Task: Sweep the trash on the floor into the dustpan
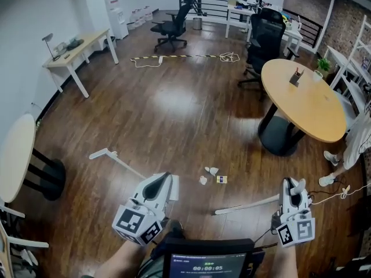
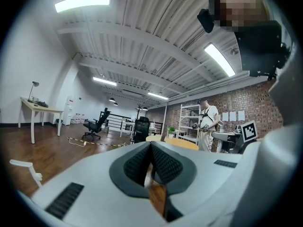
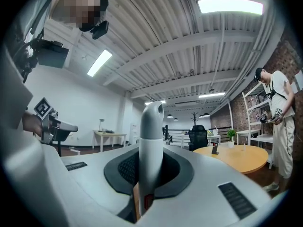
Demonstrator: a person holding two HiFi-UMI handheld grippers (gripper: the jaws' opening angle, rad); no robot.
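L tongs (image 1: pixel 164 182) pressed together | R tongs (image 1: pixel 293 187) pinching handle (image 3: pixel 150 145) | risk: fast stroke scatters light trash (image 1: pixel 211 175)

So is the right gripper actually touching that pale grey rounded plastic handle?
Touching: the right gripper view shows the right gripper shut on the handle, squeezing both its sides.

The trash (image 1: pixel 211 175) lies on the floor (image 1: pixel 174 109) before me, between my left gripper (image 1: pixel 164 184) and my right gripper (image 1: pixel 293 191). A long stick (image 1: pixel 116 160) lies left of it. The handle (image 1: pixel 243 204) in my right gripper runs leftwards, nearer to me. The round table (image 1: pixel 301 97) stands far right.
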